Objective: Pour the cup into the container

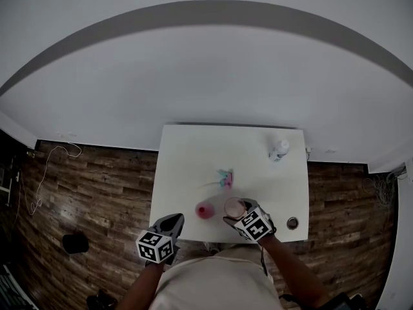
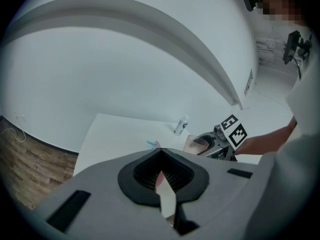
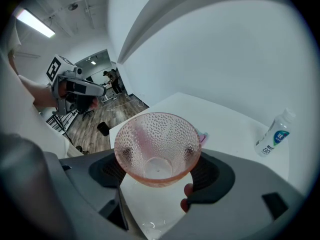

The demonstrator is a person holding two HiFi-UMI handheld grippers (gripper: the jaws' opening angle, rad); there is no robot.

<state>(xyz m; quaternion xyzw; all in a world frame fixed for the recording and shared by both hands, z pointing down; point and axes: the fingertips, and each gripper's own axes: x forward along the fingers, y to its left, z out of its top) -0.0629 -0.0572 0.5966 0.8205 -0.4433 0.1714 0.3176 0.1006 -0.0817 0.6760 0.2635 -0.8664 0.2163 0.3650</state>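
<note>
Your left tongs (image 1: 174, 221) are hovering at the near left edge of the tabletop (image 1: 193, 154), with the jaws drawn together and nothing between them. Just ahead of them and a little to the right, the small pink container (image 1: 204, 210) is sitting on the tabletop near the front edge, with a small pink-and-teal thing (image 1: 225, 179) lying farther back.

Right of the container, your right tongs (image 3: 159, 173) are gripping the cup (image 3: 156, 145), a dimpled pink glass, one jaw on each side of its lower wall. You are holding it roughly upright, just beside the container and not yet over it. Looking into the cup, I am seeing its clear bottom and cannot tell what, if anything, is in it. Far to the right, a bottle (image 1: 279, 150) is standing near the back corner, well apart from the work.

You seem to be in the carrying step, with the pour itself not begun. The next move is likely calling for you to bring the rim over the container's mouth, then tip the cup leftward slowly. The container is small, so aim matters.
</note>
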